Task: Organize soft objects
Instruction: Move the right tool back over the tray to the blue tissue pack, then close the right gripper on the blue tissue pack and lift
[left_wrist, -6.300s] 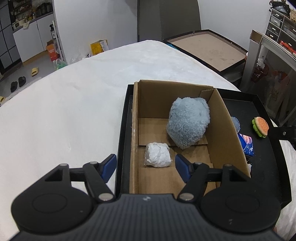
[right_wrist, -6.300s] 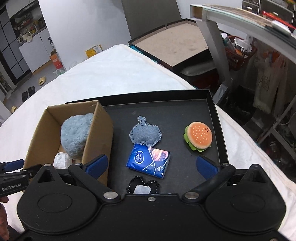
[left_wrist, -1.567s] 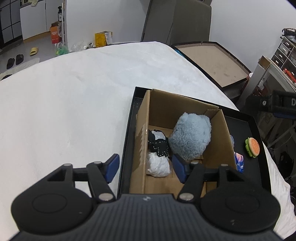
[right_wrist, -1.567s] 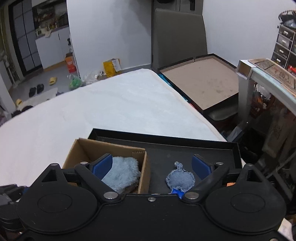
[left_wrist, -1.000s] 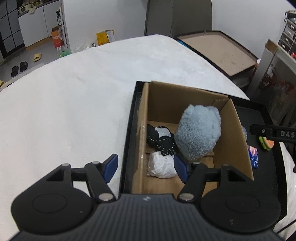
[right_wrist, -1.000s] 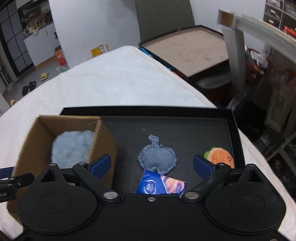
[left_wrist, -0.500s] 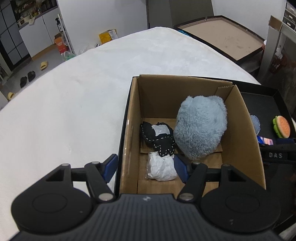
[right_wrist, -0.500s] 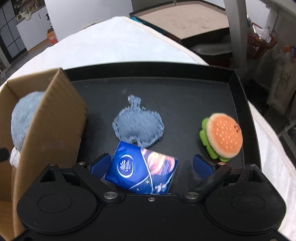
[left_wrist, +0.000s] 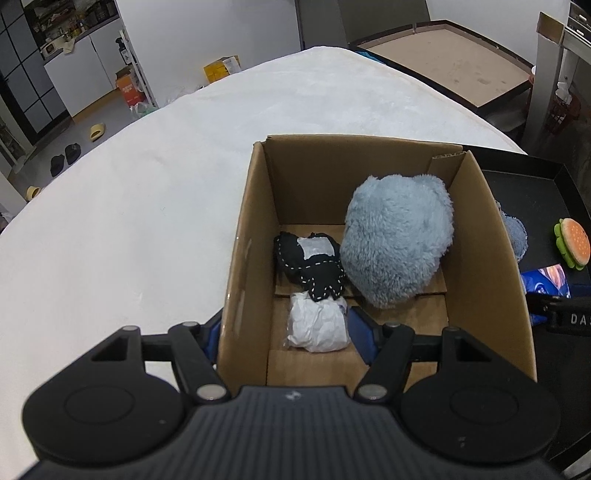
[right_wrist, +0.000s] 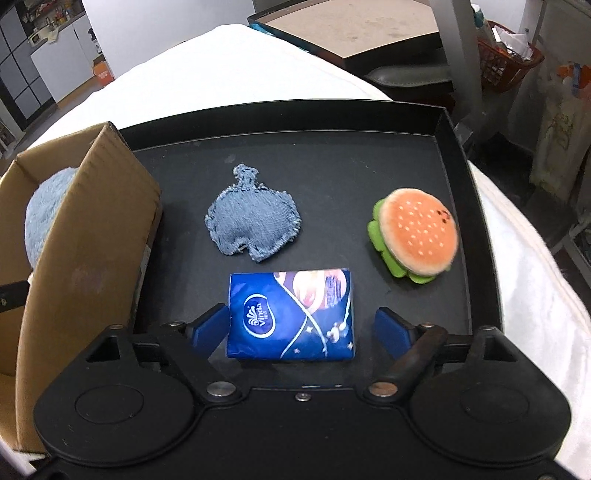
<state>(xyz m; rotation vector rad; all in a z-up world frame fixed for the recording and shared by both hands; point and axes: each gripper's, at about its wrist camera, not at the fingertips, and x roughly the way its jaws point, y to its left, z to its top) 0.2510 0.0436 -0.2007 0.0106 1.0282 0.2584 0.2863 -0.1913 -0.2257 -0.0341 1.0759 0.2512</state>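
Right tongs closing around the tissue pack.
Pads not yet pressing; next, grip and lift into the box. Left tongs half open, straddling the box wall, not gripping.

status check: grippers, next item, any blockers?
Right gripper closing around the blue tissue pack, pads not yet pressing. Left gripper open, straddling the cardboard box wall. Nothing blocking; denim pouch and burger plush sit clear.

my tray is black, tissue pack blue, burger plush orange and green, box brown.
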